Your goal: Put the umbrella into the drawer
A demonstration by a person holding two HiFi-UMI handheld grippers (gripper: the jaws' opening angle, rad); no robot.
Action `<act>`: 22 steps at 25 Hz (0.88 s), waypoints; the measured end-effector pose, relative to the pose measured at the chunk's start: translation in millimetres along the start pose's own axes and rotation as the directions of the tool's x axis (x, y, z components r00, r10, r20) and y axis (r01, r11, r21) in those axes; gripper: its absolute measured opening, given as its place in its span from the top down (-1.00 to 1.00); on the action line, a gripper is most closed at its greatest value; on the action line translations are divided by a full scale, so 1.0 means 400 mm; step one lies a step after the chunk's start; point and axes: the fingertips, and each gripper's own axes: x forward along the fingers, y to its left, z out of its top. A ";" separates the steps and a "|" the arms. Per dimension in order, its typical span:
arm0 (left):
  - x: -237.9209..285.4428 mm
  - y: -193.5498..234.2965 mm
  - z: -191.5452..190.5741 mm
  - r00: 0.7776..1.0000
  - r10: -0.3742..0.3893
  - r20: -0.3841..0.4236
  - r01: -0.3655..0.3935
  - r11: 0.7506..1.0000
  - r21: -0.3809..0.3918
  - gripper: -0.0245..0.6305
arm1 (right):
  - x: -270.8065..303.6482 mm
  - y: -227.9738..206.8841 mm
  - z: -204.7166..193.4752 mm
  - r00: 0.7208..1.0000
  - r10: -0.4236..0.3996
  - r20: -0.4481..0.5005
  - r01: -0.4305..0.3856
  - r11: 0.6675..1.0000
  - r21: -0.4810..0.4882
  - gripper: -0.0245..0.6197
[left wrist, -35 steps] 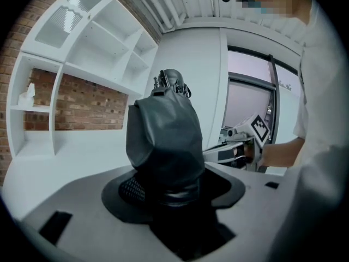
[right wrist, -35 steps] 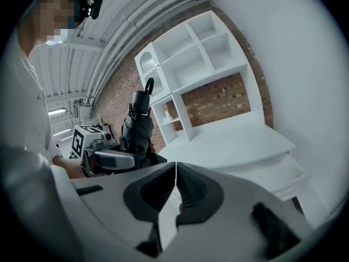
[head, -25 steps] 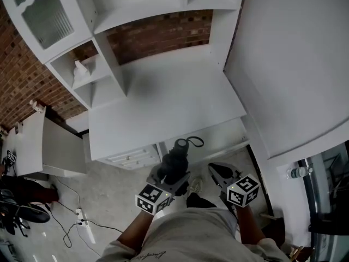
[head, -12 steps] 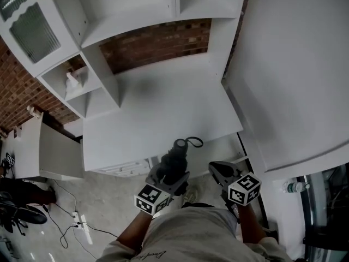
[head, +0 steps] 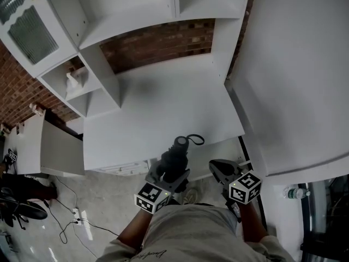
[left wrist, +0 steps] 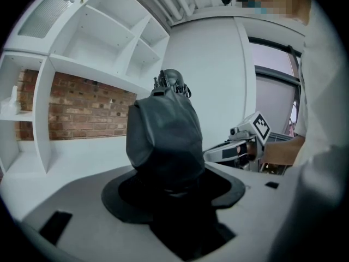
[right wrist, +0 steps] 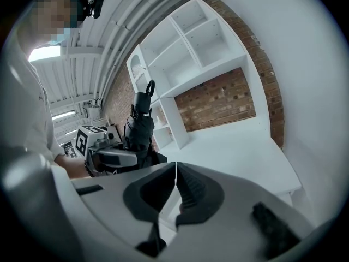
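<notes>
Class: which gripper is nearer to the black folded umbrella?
Left. The left gripper is clamped on the umbrella; the right gripper, jaws together and empty, sits apart on the umbrella's right.

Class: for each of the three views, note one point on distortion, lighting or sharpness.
Head view: wide lens bows the shelves; the white desk carries a soft shadow. Left gripper view: fisheye with black corners; the dark umbrella shows little detail. Right gripper view: fisheye too; a ceiling lamp glares brightly.
</notes>
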 end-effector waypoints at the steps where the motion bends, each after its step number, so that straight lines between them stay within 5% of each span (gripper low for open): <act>1: 0.001 0.002 0.001 1.000 0.005 -0.003 -0.005 1.000 0.004 0.07 | 0.000 0.000 0.000 1.000 0.002 0.001 -0.002 1.000 0.002 0.84; 22: 0.037 0.100 0.027 0.998 -0.032 -0.050 0.033 0.999 0.035 0.06 | 0.050 -0.032 0.040 0.998 -0.055 0.038 0.052 0.997 0.058 0.84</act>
